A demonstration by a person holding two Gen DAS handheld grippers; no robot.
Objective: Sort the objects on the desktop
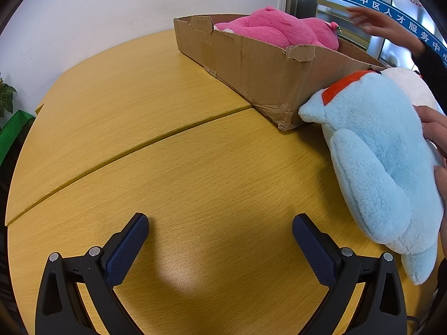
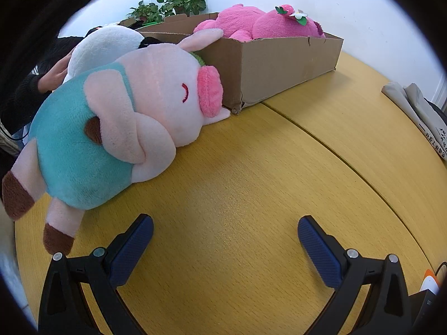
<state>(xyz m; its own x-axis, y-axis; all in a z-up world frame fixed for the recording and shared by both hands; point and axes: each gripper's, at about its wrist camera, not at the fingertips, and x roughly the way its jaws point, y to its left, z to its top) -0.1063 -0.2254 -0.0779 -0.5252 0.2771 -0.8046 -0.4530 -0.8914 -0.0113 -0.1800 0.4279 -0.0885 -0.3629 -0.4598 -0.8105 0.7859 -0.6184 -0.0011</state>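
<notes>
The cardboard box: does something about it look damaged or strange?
Yes. The cardboard box has torn, bent rim flaps and a crumpled lower corner. The pink plush inside bulges above its rim.

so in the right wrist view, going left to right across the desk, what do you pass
pig plush in teal outfit → cardboard box with the pink plush inside → grey folded bag at the right edge
</notes>
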